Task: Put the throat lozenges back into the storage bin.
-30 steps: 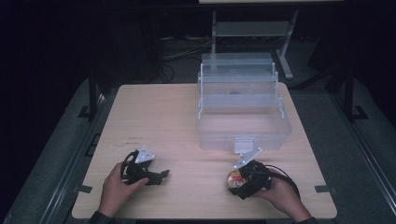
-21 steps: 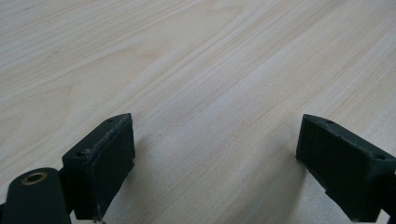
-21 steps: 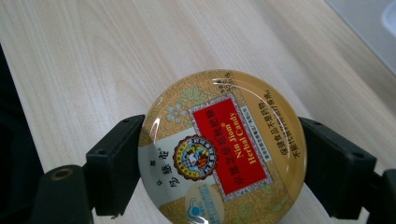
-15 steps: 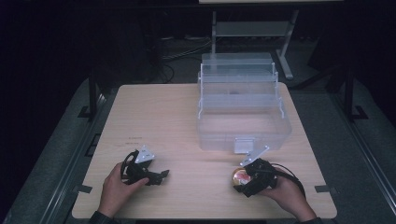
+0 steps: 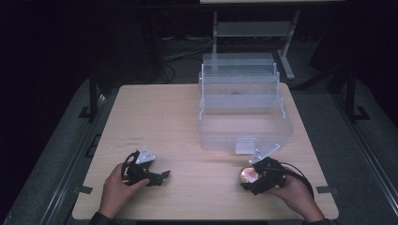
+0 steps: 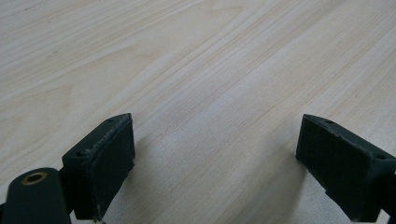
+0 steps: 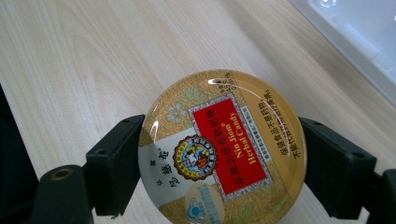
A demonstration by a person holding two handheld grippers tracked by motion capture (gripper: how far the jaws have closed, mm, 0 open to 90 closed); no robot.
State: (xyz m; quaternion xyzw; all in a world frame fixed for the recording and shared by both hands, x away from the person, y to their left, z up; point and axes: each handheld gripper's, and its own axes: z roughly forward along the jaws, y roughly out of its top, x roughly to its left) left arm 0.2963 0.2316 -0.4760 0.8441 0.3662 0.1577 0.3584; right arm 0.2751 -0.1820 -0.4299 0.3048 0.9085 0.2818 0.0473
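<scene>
A pale wooden rectangular table (image 5: 159,117) is shown at frame centre; a clear plastic tiered storage box (image 5: 244,110) is supported at its upper right.

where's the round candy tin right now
The candy tin is clamped between the right gripper jaws, at the table's near right in the high view, just in front of the clear plastic box.

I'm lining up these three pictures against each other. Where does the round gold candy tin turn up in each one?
High view: the candy tin sits low and right of middle, in the right tongs, near the table's front edge.
Right gripper view: the tin is at the centre, clamped between the two black jaws.
Left gripper view: not in it; open jaws over bare wood.
Shared landmark: the clear plastic box, whose corner shows at the top right of the right gripper view.
</scene>
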